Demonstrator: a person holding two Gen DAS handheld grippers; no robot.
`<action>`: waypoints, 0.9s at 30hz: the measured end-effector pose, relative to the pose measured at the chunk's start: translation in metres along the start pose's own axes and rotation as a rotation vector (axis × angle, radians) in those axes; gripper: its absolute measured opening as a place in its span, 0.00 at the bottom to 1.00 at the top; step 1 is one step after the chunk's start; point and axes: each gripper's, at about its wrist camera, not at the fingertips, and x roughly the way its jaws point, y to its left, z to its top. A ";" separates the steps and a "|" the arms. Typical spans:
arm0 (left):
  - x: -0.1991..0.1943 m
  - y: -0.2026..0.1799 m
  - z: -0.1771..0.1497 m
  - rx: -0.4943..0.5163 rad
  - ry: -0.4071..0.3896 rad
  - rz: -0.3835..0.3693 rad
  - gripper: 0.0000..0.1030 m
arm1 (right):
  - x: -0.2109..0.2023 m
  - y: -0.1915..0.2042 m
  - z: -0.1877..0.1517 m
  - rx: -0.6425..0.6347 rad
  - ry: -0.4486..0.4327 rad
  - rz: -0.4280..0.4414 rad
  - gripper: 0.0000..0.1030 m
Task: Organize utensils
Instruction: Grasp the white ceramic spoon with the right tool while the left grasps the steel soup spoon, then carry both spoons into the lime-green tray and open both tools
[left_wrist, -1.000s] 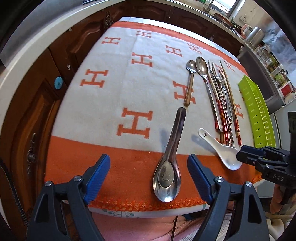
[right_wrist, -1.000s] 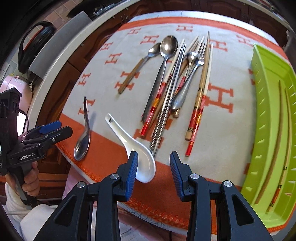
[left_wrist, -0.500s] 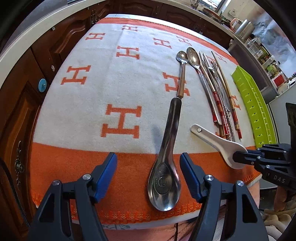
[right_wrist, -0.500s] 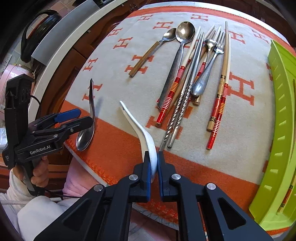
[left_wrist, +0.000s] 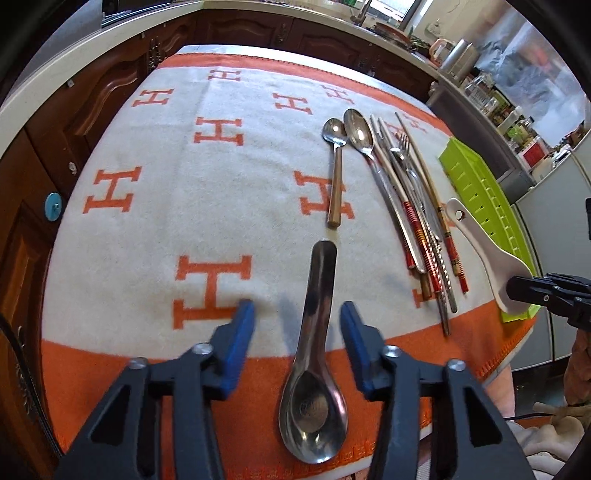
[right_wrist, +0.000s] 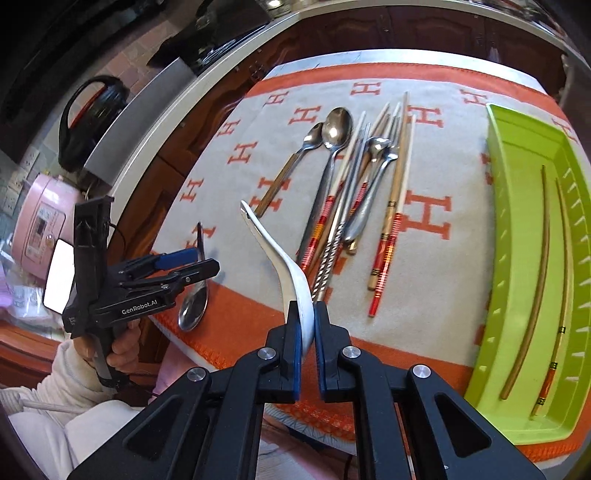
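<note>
The green plastic tray (right_wrist: 528, 236) at the table's right edge holds only chopsticks. The right tongs (right_wrist: 306, 325) grip the white ceramic soup spoon (right_wrist: 284, 266) clear of the cloth; the left tongs (left_wrist: 297, 317) stand open around the steel soup spoon (left_wrist: 314, 373) at the near edge. The remaining cutlery (right_wrist: 354, 192) lies unsorted mid-table.

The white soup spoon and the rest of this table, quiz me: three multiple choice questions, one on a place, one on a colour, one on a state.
1. Where does the steel soup spoon lie?
A. in the tray
B. on the cloth between the left claw's fingers
C. on the chopsticks

2. What colour is the tray?
A. green
B. blue
C. white

3. The right claw is:
A. open
B. shut on nothing
C. shut on the white soup spoon

Answers: B, open fingers flank it on the cloth; A, lime-green plastic; C, its pads pinch the bowl.
</note>
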 end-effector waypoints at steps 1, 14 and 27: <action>0.002 0.003 0.001 -0.010 0.002 -0.032 0.23 | -0.003 -0.005 0.000 0.014 -0.005 -0.001 0.06; -0.002 -0.001 0.004 -0.114 -0.015 -0.085 0.10 | -0.023 -0.047 -0.002 0.155 -0.062 -0.013 0.06; -0.026 -0.093 0.054 0.021 -0.023 -0.229 0.10 | -0.087 -0.131 -0.020 0.392 -0.212 -0.123 0.06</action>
